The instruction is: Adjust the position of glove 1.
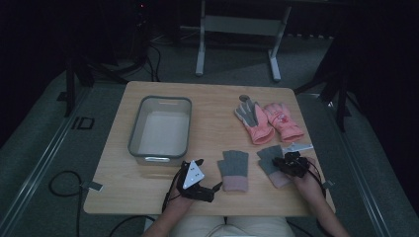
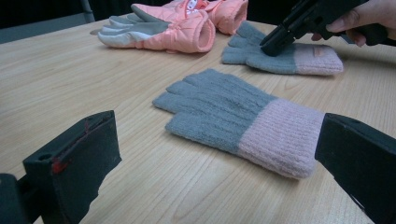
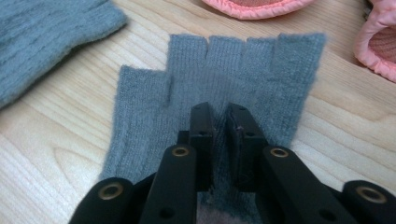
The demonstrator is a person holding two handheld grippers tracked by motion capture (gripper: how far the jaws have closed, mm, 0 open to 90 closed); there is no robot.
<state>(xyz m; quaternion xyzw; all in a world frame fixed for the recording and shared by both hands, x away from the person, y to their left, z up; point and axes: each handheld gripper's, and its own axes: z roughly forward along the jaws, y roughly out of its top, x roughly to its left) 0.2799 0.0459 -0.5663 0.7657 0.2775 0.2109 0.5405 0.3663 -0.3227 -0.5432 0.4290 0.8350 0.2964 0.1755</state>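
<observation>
Two grey knit gloves with pink cuffs lie flat on the wooden surface (image 1: 148, 182) near my edge. My right gripper (image 3: 219, 114) is down on the right-hand grey glove (image 3: 233, 70), its jaws drawn nearly together with a pinch of the knit between the pads; the glove lies flat under it. That glove's long axis runs away from me, its short cut-off fingers pointing toward the far edge and tilted a little to the left, its pink cuff toward me and mostly hidden under my hand. The left-hand grey glove (image 1: 233, 169) lies just beside it, apart from it, pointing the same way with its cuff toward me. My left gripper (image 1: 197, 185) hovers low beside that cuff with its jaws wide and nothing in them. Beyond the gloves lie two pink padded gloves (image 1: 269, 121), side by side and touching, fingers toward the far edge. A grey tub (image 1: 136, 131) sits to the far left, well apart from all the gloves. Bare wood lies open between the tub and the gloves and along the far edge. Room is tighter on the right, where the held glove sits near the surface's right edge. Dim light blurs the small white object (image 1: 298, 147) just beyond my right hand.
</observation>
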